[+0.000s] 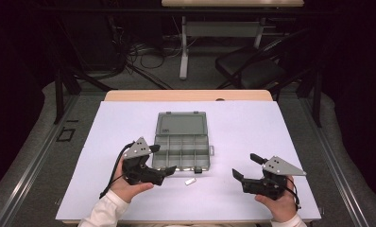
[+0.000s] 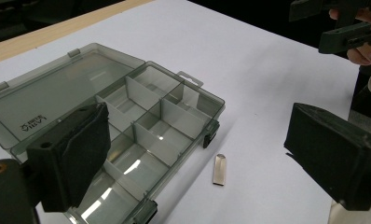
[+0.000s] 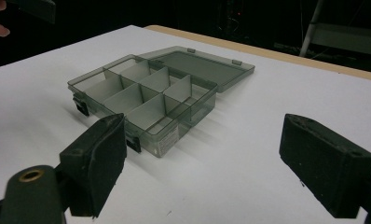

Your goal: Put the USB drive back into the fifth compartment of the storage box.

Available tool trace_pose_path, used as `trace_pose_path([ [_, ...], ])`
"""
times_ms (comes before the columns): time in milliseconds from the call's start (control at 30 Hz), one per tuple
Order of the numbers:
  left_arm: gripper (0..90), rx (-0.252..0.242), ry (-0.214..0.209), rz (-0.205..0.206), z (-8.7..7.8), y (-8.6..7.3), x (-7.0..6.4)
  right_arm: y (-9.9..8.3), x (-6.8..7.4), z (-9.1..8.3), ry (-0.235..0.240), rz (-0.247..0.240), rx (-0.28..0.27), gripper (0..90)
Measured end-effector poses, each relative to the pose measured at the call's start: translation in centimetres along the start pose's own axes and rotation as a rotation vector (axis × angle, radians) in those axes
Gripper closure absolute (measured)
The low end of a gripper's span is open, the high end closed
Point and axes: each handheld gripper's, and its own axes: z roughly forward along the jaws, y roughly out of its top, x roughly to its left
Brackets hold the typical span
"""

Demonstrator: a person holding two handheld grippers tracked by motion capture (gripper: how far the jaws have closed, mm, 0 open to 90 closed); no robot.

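Both pairs of fingers stood spread, gripping nothing: left gripper [image 1: 163, 159] just beside the box [image 1: 182, 152], right gripper [image 1: 245, 166] apart from it. Nearest, a small metal piece [image 2: 219, 169] lay on the table [image 1: 252, 127]. Beyond, the box's compartments held nothing, lid [image 1: 181, 124] flat open.

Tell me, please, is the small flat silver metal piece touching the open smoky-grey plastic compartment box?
Apart. In the left gripper view, bare white table surface separates the metal piece from the box.

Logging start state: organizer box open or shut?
Open. The organizer box has its lid folded flat on the table behind it; compartments look empty.
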Motion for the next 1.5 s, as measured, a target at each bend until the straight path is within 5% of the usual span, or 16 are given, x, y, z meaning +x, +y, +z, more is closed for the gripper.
trace_pose_path([
  [467, 11.8, 0.064, -0.002, 0.010, 0.9, 0.9, -0.3, -0.1, 0.1, 0.1, 0.006, -0.010, 0.013, 14.8],
  [1500, 22.1, 0.097, -0.020, 0.035, 3.6, 1.3, -1.2, -0.2, 0.2, 0.2, 0.011, -0.019, 0.023, 14.9],
])
